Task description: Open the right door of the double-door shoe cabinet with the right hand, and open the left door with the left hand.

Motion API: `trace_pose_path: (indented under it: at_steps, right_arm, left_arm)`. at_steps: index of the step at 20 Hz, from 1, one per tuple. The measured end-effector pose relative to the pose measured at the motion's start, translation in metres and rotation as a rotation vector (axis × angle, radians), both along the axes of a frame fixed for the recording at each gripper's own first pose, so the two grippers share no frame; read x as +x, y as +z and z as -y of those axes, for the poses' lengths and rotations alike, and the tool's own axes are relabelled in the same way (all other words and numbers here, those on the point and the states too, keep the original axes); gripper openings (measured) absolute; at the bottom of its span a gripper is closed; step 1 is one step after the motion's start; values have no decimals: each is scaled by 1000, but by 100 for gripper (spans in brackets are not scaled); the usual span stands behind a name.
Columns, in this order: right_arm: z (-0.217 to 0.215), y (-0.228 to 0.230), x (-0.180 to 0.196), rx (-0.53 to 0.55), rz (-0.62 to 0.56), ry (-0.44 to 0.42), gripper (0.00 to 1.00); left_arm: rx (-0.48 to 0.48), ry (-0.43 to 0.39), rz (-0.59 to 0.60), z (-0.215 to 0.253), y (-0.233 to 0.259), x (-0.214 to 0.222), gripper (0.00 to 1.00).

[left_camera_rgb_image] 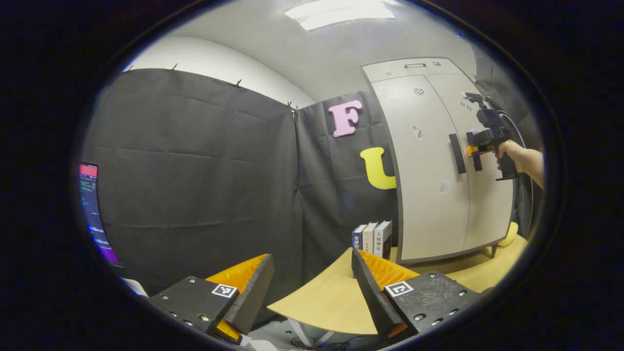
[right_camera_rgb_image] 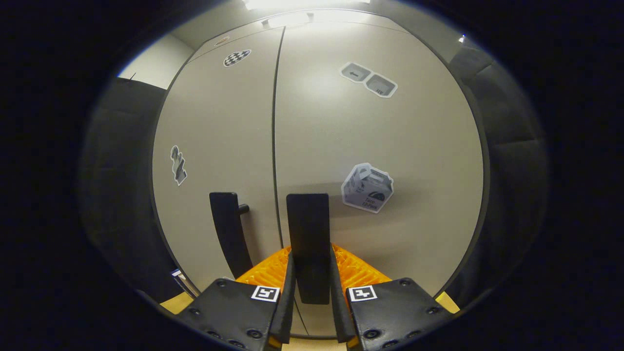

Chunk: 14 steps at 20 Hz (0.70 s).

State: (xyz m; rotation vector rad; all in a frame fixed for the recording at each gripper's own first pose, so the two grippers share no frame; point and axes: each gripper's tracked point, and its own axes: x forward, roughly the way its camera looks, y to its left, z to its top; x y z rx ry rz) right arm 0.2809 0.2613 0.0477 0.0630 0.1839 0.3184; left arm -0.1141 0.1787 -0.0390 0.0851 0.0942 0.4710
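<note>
The cabinet (left_camera_rgb_image: 438, 165) stands on the table (left_camera_rgb_image: 321, 302) at its far right, against the booth wall, both doors closed and meeting at a centre seam. Each door carries a handle just beside that seam: the left handle (right_camera_rgb_image: 229, 234) on the left door (right_camera_rgb_image: 219, 146), the right handle (right_camera_rgb_image: 308, 229) on the right door (right_camera_rgb_image: 380, 146). The right gripper (right_camera_rgb_image: 312, 273) is up against the right door with the right handle between its fingers. Three books (left_camera_rgb_image: 373, 239) stand upright on the table just left of the cabinet. The left gripper (left_camera_rgb_image: 312, 287) hangs well back from the cabinet, over the table's near edge. A screen (left_camera_rgb_image: 95, 209) sits far left.
</note>
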Motion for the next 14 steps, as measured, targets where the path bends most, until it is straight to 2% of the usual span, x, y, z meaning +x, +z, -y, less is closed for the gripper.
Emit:
trace_pose_path:
  at_steps: [2, 5, 8, 9, 10, 11, 12, 14]
  right_arm:
    - [-1, -1, 0, -7, -20, 14, 17]
    - [1, -1, -9, -31, -45, 46, 19]
    - [4, -1, -16, -17, -26, 73, 19]
    - [5, 0, -16, -10, -26, 79, 17]
    - [6, -1, -15, -2, -31, 89, 19]
    - [8, -1, -14, 8, -36, 100, 17]
    - [9, -1, -15, 17, -43, 111, 19]
    - [12, -1, -15, 27, -51, 126, 17]
  left_arm:
    - [-8, -8, 6, 2, 0, 3, 92]
    - [-19, -37, 13, 9, 3, 8, 92]
    - [-10, -82, 26, 20, 10, 17, 93]
    - [-4, -96, 31, 24, 13, 21, 93]
    - [0, -110, 36, 28, 16, 24, 93]
    - [3, -122, 43, 34, 20, 27, 94]
    - [5, -136, 49, 40, 21, 30, 94]
    - [1, -169, 56, 52, 24, 35, 93]
